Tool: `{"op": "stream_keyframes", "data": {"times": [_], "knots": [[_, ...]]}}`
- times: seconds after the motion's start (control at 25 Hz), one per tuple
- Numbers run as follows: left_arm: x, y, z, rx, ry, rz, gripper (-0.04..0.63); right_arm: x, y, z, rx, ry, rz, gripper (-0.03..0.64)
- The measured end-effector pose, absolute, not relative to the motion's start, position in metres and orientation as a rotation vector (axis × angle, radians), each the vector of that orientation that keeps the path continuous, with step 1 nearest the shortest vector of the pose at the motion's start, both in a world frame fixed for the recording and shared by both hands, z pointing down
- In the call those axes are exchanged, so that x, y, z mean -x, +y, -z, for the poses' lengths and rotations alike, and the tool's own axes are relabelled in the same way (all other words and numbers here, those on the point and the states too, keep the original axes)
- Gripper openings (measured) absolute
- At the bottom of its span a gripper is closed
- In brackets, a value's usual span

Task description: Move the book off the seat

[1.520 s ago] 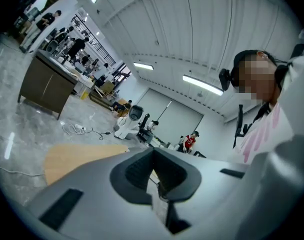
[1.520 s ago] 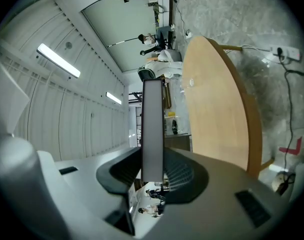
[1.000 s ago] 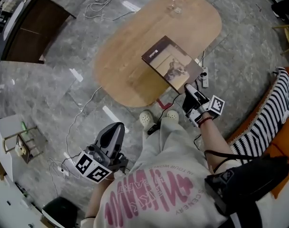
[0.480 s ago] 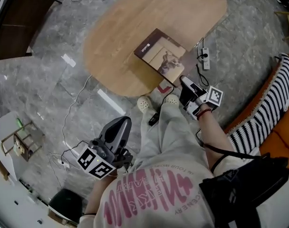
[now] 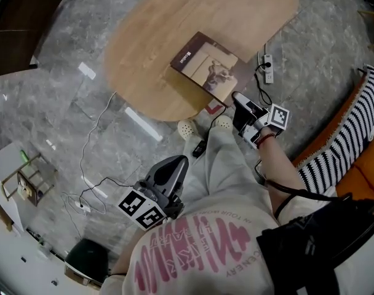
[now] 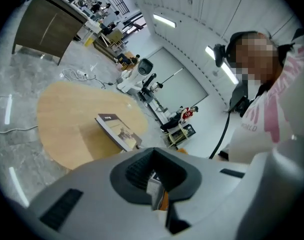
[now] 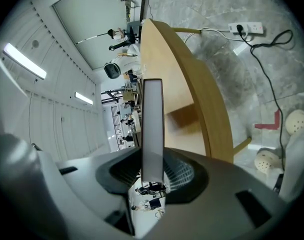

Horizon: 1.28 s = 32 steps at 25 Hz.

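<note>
Your right gripper's jaws, clamped on the book, hide its corner at the table's near edge; your left gripper's jaws are together, empty.

Head view: high above the person, facing steeply down; worktop far off, upper middle.
Left gripper view: low behind the left hand-held gripper, facing across the worktop; book distant, centre-left.
Right gripper view: rolled sideways, close against the book's edge, frame centre.
Shared: worktop and book, all three.
</note>
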State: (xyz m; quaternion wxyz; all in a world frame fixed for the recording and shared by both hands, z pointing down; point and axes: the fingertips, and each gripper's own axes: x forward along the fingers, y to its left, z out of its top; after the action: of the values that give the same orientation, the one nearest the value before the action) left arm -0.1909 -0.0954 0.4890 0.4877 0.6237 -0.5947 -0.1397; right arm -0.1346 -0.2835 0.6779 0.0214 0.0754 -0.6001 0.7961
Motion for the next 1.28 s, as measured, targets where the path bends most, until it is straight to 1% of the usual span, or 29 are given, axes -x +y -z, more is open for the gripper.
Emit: {"op": "stream_keyframes", "data": {"times": [0.16, 0.8, 1.28], "knots": [[0.178, -0.091, -0.500, -1.473, -1.424, 0.313, 0.008, 0.132, -0.281, -0.687, -0.233, -1.826, -2.448, 0.149], [0.197, -0.103, -0.503, -1.428, -1.457, 0.308, 0.008, 0.131, -0.280, -0.699, -0.204, -1.839, -2.390, 0.149], [0.204, -0.120, -0.508, -1.394, -1.483, 0.318, 0.008, 0.128, -0.280, -0.732, -0.289, -1.867, -2.248, 0.149]]}}
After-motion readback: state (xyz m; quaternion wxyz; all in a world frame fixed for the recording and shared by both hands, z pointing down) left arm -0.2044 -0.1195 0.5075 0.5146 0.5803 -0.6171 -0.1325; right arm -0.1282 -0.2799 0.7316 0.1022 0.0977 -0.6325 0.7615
